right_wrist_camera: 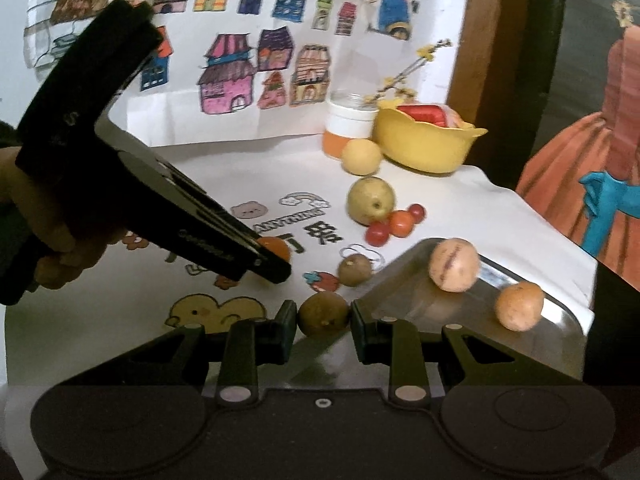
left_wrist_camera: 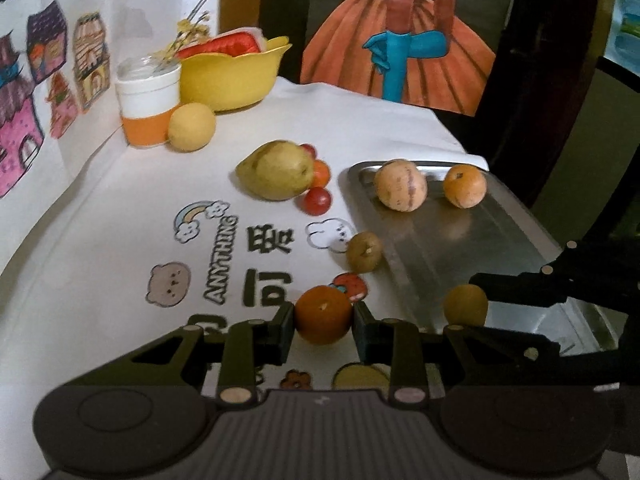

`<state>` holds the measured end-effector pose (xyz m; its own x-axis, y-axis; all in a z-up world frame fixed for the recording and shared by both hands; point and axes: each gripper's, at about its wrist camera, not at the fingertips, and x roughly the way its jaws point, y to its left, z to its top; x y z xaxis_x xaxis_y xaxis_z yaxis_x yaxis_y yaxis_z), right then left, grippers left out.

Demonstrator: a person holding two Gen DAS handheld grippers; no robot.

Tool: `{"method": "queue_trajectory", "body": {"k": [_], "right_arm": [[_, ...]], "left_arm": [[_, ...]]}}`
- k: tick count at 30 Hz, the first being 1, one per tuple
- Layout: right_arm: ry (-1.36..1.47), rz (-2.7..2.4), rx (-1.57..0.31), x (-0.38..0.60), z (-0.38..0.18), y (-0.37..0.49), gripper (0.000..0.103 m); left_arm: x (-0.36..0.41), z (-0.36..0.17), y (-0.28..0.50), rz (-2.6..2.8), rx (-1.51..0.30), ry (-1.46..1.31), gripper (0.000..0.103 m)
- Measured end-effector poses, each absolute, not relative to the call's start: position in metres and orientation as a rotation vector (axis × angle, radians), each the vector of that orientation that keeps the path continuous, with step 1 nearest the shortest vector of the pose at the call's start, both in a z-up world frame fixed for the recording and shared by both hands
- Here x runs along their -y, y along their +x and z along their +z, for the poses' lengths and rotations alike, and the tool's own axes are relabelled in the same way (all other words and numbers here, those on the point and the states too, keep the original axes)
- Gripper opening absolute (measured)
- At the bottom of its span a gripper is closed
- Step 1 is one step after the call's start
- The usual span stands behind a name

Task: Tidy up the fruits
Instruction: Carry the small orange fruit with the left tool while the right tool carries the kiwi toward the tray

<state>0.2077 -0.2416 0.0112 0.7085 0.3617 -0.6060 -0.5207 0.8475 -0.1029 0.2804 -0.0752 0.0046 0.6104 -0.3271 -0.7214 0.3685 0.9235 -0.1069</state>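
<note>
Cartoon-printed paper covers the bench [left_wrist_camera: 100, 216]. An orange fruit [left_wrist_camera: 323, 314] is pinched by the left gripper [left_wrist_camera: 322, 330], a brown fruit [right_wrist_camera: 323, 314] by the right gripper [right_wrist_camera: 323, 330]; both could roll off the metal tray [left_wrist_camera: 460, 240] at 2 o'clock if released carelessly.

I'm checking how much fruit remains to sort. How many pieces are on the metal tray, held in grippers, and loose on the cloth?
On the metal tray: 2, a striped fruit and an orange-brown fruit.
Held: 2, an orange in the left gripper and a brown fruit in the right gripper.
Loose on the cloth: 6.
Total: 10.
</note>
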Motion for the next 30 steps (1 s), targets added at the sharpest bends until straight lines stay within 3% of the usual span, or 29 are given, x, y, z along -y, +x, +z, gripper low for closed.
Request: {"method": "queue_trajectory", "body": {"k": [30], "right_arm": [[-0.342, 0.243, -0.596, 0.318, -0.003, 0.237, 0.031]], "left_arm": [[0.173, -0.002, 0.319, -0.51, -0.74, 0.042, 0.034]]}}
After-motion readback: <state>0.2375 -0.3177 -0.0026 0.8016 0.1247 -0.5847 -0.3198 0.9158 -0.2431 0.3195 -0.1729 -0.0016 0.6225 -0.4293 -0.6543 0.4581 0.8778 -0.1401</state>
